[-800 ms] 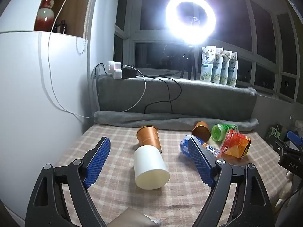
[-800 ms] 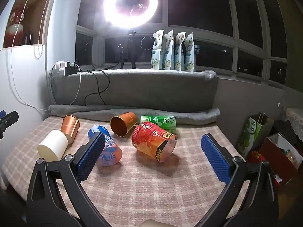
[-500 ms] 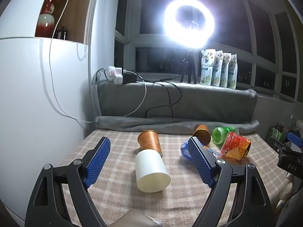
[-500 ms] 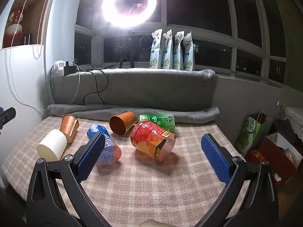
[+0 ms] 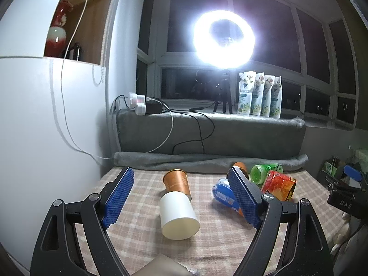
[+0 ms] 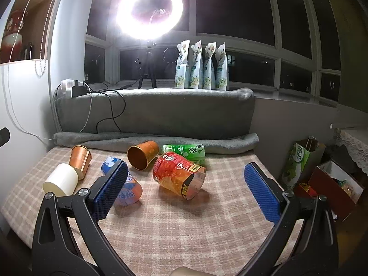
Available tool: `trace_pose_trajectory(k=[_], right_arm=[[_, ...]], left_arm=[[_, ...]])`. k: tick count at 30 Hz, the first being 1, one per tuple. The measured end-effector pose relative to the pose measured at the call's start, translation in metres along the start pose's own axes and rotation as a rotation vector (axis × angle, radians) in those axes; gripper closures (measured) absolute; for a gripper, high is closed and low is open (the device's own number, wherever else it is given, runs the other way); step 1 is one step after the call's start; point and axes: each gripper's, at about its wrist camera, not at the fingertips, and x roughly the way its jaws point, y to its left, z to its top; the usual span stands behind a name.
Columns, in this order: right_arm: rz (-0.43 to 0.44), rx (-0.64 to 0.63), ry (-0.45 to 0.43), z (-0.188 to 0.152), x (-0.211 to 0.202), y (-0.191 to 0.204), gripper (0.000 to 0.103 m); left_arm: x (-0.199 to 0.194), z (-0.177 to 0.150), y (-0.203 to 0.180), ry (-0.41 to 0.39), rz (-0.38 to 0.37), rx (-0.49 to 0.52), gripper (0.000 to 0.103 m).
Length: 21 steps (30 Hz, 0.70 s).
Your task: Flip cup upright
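Several cups lie on their sides on the checked cloth. A white cup lies just ahead of my open, empty left gripper, with a copper cup touching it behind. The white cup and that copper cup also show in the right wrist view. A second copper cup, a blue cup, a red-orange cup and a green cup lie ahead of my open, empty right gripper.
A grey padded ledge backs the checked cloth, carrying a power strip with cables, a ring light on a tripod and several pouches. A white cabinet stands left. Bags sit on the floor right.
Both views tilted up slightly, so the cups sit lower in frame. The left gripper drew back a little from the white cup. Nothing was grasped.
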Motion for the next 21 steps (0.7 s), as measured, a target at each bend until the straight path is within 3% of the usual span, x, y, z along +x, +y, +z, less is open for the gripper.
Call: trace_pose_trajectory(k=[21], right_arm=[[-0.011, 0.007, 0.001, 0.0011, -0.0016, -0.0027, 0.0]], left_arm=[[-0.0021, -0.0033, -0.0009, 0.011, -0.014, -0.008, 0.019]])
